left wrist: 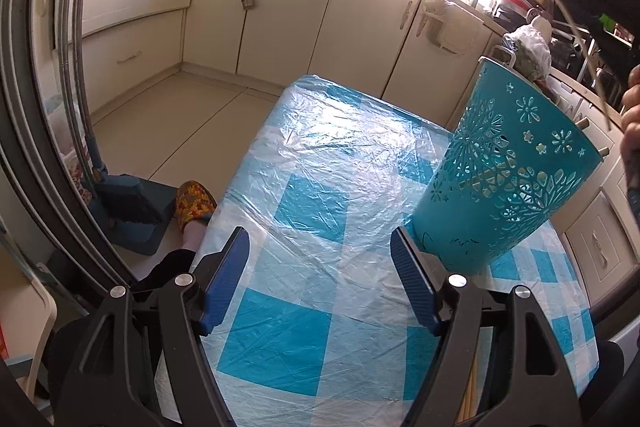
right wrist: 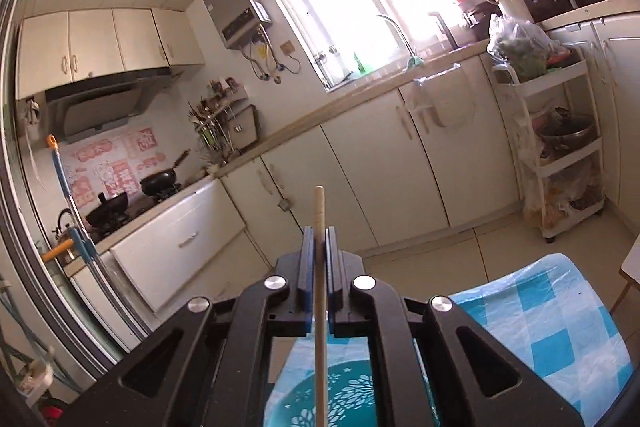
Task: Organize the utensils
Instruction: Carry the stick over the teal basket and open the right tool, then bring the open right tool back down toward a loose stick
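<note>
Chopstick (right wrist: 319,267): pale wood, slim, round, clamped between blue ribbed pads of right gripper (right wrist: 319,239), raised over holder (left wrist: 508,167). Holder: teal plastic cup, flower cutouts, stands on table (left wrist: 312,195) under crinkled clear film, blue-white checks. Left gripper (left wrist: 320,251) spread, empty, just beside holder. No legible writing.

Teal plastic utensil holder (left wrist: 508,171): tapered cup with floral cut-out walls, upright on the checked table cover at the table's right side; two pale stick ends project past its rim. Wooden chopstick (right wrist: 319,267): pale, slender, straight, raised above the holder's open mouth, its tip pointing away toward the far cabinets.
</note>
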{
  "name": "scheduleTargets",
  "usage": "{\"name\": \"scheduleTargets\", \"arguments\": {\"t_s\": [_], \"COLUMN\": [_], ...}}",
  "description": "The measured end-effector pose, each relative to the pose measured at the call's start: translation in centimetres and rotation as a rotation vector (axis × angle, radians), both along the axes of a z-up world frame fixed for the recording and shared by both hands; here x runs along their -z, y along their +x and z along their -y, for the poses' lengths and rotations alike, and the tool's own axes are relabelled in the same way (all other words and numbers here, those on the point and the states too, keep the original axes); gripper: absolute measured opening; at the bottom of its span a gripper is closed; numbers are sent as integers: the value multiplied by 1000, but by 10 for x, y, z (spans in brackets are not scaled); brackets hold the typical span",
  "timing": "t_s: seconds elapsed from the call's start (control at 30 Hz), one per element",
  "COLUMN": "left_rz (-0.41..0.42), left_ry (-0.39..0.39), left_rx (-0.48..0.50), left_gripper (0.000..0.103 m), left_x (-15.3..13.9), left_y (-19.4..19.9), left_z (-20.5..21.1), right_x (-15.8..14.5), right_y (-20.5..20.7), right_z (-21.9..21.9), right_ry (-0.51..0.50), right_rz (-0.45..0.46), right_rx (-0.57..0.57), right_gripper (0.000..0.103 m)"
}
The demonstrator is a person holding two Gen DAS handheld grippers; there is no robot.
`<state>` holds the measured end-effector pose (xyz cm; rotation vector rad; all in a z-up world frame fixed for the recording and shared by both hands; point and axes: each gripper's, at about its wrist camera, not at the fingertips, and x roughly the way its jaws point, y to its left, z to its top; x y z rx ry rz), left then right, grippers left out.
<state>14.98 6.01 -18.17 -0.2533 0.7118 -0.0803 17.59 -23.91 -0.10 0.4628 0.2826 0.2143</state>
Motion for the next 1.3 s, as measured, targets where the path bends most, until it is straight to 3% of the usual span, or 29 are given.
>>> {"name": "scheduleTargets", "arguments": {"t_s": [0.43,0.57,0.83,0.93,1.07,1.3], "left_rz": [-5,-6,-7,-7,-8,-9], "left_ry": [-14,-15,-15,-17,-15,-27], "left_rx": [-4,-8,-14,-18,-19,-23], "left_gripper": [70,71,72,72,73,75], "left_x": [2,2,2,3,3,4], "left_y": [2,2,2,2,2,2], "left_z": [-3,-3,-2,-2,-1,-4], "right_x": [11,9,10,41,111,159], "right_y": [-16,-44,-129,-147,-134,-84], "right_z": [-3,0,11,-4,-27,-47], "right_ry": [-62,-87,-128,-194,-216,-240], "right_rz": [-36,-25,6,-112,-378,-559], "right_rx": [-49,-58,-26,-52,-136,-152], "right_gripper": [7,21,25,25,20,17]}}
